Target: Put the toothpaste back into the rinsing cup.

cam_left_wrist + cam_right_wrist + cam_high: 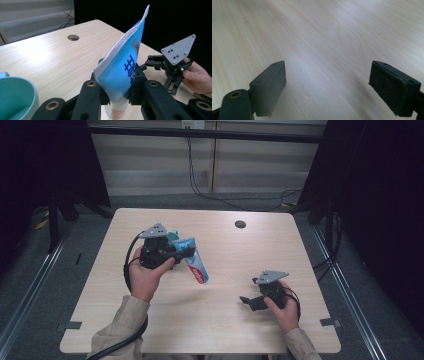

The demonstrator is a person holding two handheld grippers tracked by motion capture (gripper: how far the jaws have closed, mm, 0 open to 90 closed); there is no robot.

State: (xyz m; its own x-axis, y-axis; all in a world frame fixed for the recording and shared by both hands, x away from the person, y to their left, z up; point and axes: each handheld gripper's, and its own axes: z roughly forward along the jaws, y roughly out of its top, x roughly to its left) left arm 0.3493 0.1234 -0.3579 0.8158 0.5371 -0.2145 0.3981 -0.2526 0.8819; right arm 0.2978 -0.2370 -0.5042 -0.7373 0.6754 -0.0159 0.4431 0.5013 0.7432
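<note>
The toothpaste tube point(196, 262) was already in your grasp: your left gripper point(176, 251), left of centre in the high view, had its jaws clamped on the tube's blue body. In the left gripper view the tube point(122, 67) stood up between the two black jaws, crimped end pointing toward the top of the frame and the white and red cap end hanging down at the bottom centre. From above, the cap end appeared to reach the table point(235, 320) or hang just over it; I could not tell which.

A teal cup point(15, 97) sat in the lower left corner of the left gripper view, just beside your left gripper, its rim also peeking out behind the gripper from above.

Your right gripper point(248, 301), at lower right in the high view, had its jaws spread wide with nothing between them, hovering low over bare wood.

By my reading, the pickup was done, and what remained was the placing, most likely standing the tube in the cup.
</note>
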